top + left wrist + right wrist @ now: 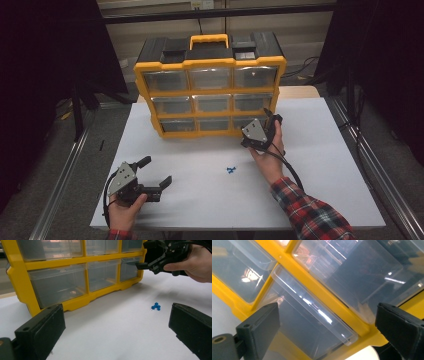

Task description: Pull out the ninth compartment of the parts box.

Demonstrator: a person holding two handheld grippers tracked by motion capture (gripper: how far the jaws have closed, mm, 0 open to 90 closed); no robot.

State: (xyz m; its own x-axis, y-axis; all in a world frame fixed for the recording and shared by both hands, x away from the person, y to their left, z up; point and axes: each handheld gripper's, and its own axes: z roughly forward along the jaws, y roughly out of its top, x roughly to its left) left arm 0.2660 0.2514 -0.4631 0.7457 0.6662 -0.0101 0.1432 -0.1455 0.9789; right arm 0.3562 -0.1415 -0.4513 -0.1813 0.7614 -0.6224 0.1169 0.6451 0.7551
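Note:
A yellow and black drawer cabinet (214, 92) with clear plastic drawers stands at the back of the white table (320, 165). My right gripper (265, 123) is up against the cabinet's bottom right drawer (248, 123). In the right gripper view its jaws stand wide apart on either side of that clear drawer (312, 322) and do not press on it. My left gripper (156, 171) is open near the front left of the table, pointing toward the cabinet (75, 261), with nothing between its jaws. A small blue piece (230, 170) (156, 306) lies on the table between the two hands.
The table's front edge runs just behind my left hand (125, 212). Metal rails (65, 170) run along both sides of the table, with dark curtains beyond. The cabinet has a yellow carry handle (209, 39) on top.

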